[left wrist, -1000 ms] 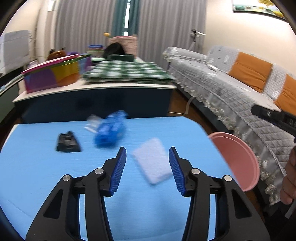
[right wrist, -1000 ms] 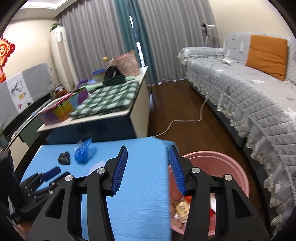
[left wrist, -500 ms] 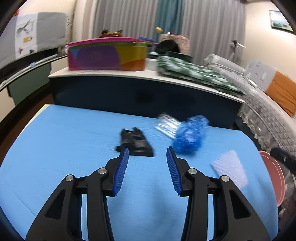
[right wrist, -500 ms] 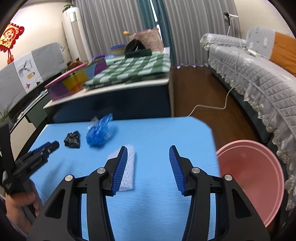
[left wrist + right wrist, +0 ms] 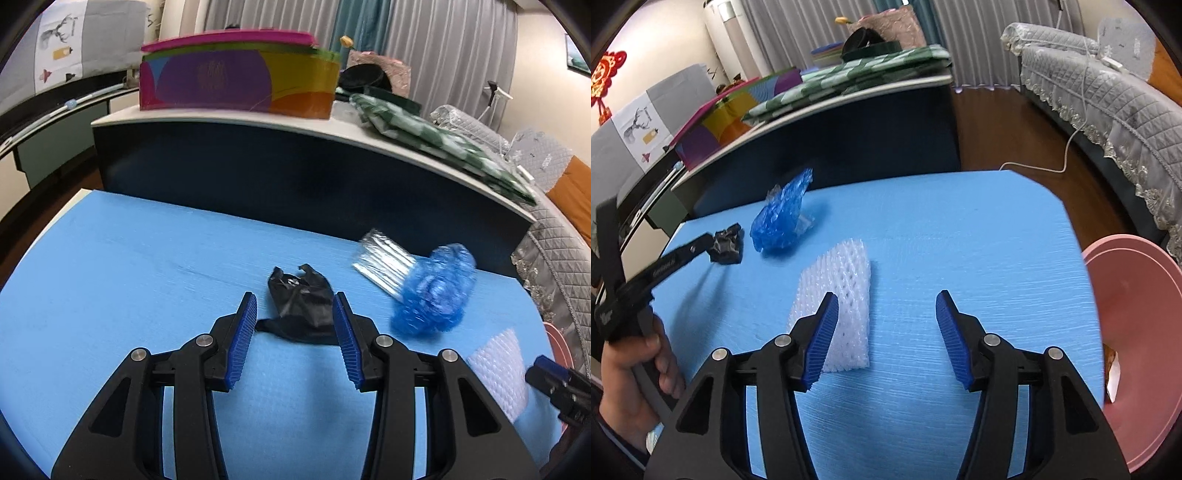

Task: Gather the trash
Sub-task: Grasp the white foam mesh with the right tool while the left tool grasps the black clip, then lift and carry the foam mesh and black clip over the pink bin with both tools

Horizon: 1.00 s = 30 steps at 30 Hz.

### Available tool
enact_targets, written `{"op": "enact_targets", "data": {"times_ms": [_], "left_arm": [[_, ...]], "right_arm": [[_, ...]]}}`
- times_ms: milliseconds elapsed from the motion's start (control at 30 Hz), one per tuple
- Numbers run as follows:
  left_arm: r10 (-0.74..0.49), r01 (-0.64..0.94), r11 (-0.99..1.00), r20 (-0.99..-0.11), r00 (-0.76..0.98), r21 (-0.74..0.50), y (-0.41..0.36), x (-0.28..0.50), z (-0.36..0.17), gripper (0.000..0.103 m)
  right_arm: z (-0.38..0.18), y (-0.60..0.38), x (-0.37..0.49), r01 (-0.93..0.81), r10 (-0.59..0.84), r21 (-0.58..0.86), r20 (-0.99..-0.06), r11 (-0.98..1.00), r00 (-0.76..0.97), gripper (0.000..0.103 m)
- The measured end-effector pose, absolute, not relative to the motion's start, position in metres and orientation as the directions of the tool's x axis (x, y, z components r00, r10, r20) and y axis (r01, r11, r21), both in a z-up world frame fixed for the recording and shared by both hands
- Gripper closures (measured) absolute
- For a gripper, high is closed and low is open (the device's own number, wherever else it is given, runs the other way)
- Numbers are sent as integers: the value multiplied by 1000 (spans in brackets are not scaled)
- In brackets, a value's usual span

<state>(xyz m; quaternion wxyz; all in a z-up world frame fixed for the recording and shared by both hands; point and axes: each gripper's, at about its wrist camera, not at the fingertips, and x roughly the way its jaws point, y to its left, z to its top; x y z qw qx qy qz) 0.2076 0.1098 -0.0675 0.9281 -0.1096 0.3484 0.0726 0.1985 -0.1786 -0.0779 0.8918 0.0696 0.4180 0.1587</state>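
Observation:
A crumpled black plastic scrap (image 5: 301,302) lies on the blue table (image 5: 147,258). My left gripper (image 5: 294,306) is open, its tips on either side of the scrap's near end. A crumpled blue plastic wrapper (image 5: 434,291) with a clear foil piece (image 5: 384,264) lies to the right. A white foam net (image 5: 836,295) lies in front of my open right gripper (image 5: 886,306), beside its left finger. The black scrap (image 5: 727,243), blue wrapper (image 5: 781,218) and left gripper (image 5: 701,247) also show in the right wrist view.
A pink bin (image 5: 1137,332) with some trash inside stands off the table's right edge. Behind the table is a dark counter (image 5: 295,166) with a colourful box (image 5: 236,81) and green checked cloth (image 5: 436,136). A grey covered sofa (image 5: 1108,92) is on the right.
My left gripper has swung left from the foam net to the black scrap and moved close to it. My right gripper has swung from the bin over the table toward the foam net.

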Motion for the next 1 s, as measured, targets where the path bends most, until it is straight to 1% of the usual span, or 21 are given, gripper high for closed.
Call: {"op": "enact_targets", "data": {"times_ms": [100, 200, 300, 400, 500, 533, 567, 600, 633, 733, 1000], "left_arm": [[48, -227, 959, -692, 720, -170, 115, 216, -73, 61], [34, -214, 964, -721, 692, -161, 113, 223, -79, 60], [37, -203, 968, -723, 690, -144, 107, 223, -79, 61], [37, -201, 969, -717, 696, -145, 106, 221, -78, 71], [33, -188, 972, -716, 697, -138, 103, 219, -76, 73], [32, -184, 973, -716, 698, -136, 102, 217, -76, 75], [27, -180, 974, -715, 699, -139, 101, 215, -76, 75], [24, -178, 974, -714, 700, -141, 101, 214, -76, 76], [22, -173, 975, -712, 702, -141, 99, 213, -75, 78], [16, -162, 977, -707, 707, -140, 94, 208, -72, 81], [9, -142, 981, -693, 721, -134, 83, 189, -58, 82]], "right_arm": [[-81, -172, 200, -244, 343, 243, -733, 939, 588, 47], [-84, -168, 202, -255, 341, 232, -740, 939, 579, 47], [-85, -165, 202, -269, 340, 221, -746, 938, 573, 48], [-85, -161, 201, -284, 340, 209, -748, 936, 570, 54], [-85, -159, 198, -303, 350, 206, -748, 930, 564, 64], [-85, -158, 198, -310, 354, 207, -748, 928, 562, 71], [-85, -157, 197, -321, 361, 207, -746, 924, 560, 83], [-84, -156, 195, -330, 366, 205, -744, 921, 559, 87], [-82, -154, 193, -336, 364, 197, -742, 921, 563, 90], [-73, -152, 186, -349, 354, 165, -725, 922, 592, 92], [-49, -169, 171, -319, 351, 179, -677, 931, 646, 92]]}}
